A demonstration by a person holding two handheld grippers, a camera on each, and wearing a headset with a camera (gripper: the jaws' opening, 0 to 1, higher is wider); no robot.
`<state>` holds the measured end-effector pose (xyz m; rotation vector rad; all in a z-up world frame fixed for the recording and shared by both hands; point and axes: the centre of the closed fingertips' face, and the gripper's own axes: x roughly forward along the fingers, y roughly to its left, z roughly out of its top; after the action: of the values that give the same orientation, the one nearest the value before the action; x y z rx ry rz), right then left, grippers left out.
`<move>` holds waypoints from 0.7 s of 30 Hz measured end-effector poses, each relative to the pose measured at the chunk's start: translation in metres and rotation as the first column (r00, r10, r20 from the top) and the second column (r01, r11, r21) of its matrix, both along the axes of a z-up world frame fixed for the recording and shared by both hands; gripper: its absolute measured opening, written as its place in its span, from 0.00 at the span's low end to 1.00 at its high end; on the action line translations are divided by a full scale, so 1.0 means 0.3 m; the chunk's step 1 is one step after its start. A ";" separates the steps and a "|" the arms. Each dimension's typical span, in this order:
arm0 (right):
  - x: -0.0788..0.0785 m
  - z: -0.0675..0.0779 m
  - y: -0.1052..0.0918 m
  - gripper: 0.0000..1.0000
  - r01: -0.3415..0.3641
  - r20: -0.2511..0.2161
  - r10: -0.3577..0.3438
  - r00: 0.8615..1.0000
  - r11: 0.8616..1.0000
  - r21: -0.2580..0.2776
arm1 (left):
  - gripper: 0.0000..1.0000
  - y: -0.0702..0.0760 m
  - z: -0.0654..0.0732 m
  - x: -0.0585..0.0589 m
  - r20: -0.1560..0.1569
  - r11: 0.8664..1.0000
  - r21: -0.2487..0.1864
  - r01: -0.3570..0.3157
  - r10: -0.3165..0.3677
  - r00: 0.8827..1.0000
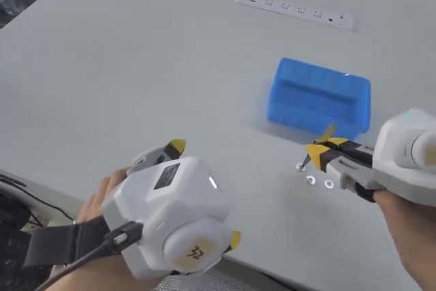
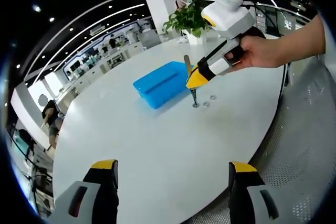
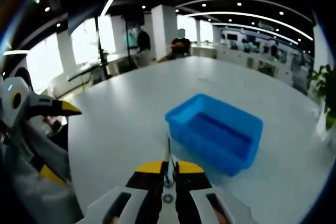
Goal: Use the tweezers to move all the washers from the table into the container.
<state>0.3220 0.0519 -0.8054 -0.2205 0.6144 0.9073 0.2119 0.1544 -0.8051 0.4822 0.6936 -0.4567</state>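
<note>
Right claw [image 3: 169, 169] is clamping the tweezers [image 3: 167, 153]: jaws are pinching nearly together, and the thin steel blades are running out between the yellow tips. The tweezers are angling down at the surface [image 1: 136, 66], with the point sitting at one washer [image 1: 300, 167]. It's too small in the head view to tell whether the blades are actually gripping it or just touching it.

A second washer [image 1: 310, 180] and a third washer [image 1: 329, 184] are lying flat just beside the first, all three bunched together. The right claw is hovering directly over that cluster, with a hand [image 1: 409, 236] wrapping the body behind it.

The container [image 1: 319, 97] (blue, open-topped tray) is sitting upright on the surface just beyond the washers, near them but not touching. The right gripper view is looking straight into it past the tweezers.

Left claw [image 2: 172, 167] is hanging wide open, jaws well apart with bare surface between them. It's idling at the near left edge of the surface, well apart from the washers and pointing across at the right claw.

A white power strip [image 1: 296, 9] is lying on the far side of the surface, beyond the container. A potted plant [image 2: 188, 18] is standing at the far end in the left gripper view.
</note>
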 end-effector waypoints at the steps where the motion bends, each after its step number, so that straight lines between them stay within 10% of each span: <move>1: -0.001 0.000 0.000 0.04 0.001 0.003 -0.001 1.000 1.000 0.000 | 0.89 -0.001 0.000 0.000 0.000 1.000 0.001 0.002 -0.002 1.000; 21: 0.013 -0.004 0.005 0.02 0.013 0.019 -0.013 1.000 1.000 -0.027 | 0.88 0.004 0.002 0.001 0.008 1.000 0.003 -0.009 0.009 1.000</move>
<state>0.3258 0.0533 -0.8066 -0.2484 0.6106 0.8841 0.2124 0.1558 -0.8045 0.4836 0.6886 -0.4456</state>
